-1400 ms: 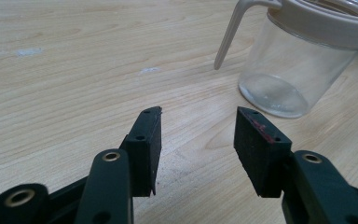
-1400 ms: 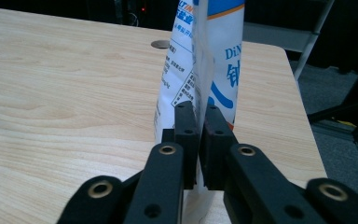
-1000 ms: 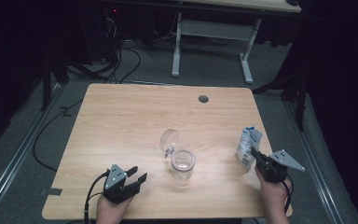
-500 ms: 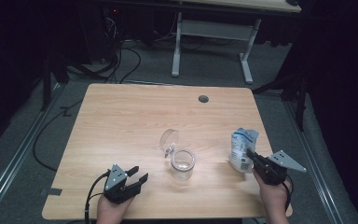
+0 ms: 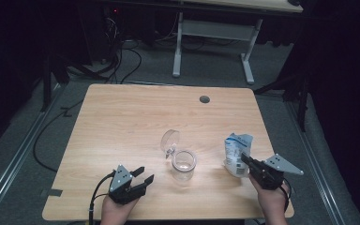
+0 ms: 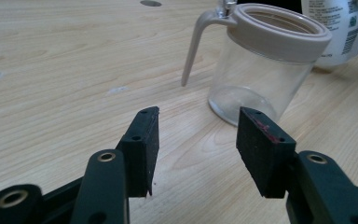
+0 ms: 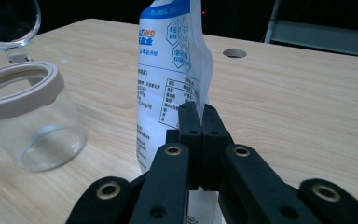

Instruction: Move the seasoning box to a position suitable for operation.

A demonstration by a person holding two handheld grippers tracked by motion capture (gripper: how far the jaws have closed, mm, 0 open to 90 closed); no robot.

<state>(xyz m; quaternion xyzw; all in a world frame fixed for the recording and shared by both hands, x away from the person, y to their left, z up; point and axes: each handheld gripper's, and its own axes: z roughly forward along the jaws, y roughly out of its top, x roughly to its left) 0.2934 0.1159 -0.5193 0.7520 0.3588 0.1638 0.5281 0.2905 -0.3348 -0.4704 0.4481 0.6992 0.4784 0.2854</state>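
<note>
A clear glass jar (image 5: 183,164) with a beige rim stands upright and empty near the middle of the wooden table (image 5: 122,117), its clear hinged lid (image 5: 170,139) flipped open behind it. To its right my right gripper (image 5: 244,159) is shut on the edge of a white and blue pouch (image 5: 236,153), holding it upright; in the right gripper view the pouch (image 7: 172,70) rises above the closed jaws (image 7: 200,109), with the jar (image 7: 28,116) to the left. My left gripper (image 5: 143,174) is open and empty, left of the jar (image 6: 265,60) and pointing toward it.
A round cable hole (image 5: 204,99) sits in the far part of the tabletop. Beyond the table stands another desk's white frame (image 5: 211,47), with cables (image 5: 122,61) on the grey floor. Wood lies bare left of and behind the jar.
My right gripper has carried the pouch left and a little nearer, closer to the jar. The left gripper and the jar have stayed put.
</note>
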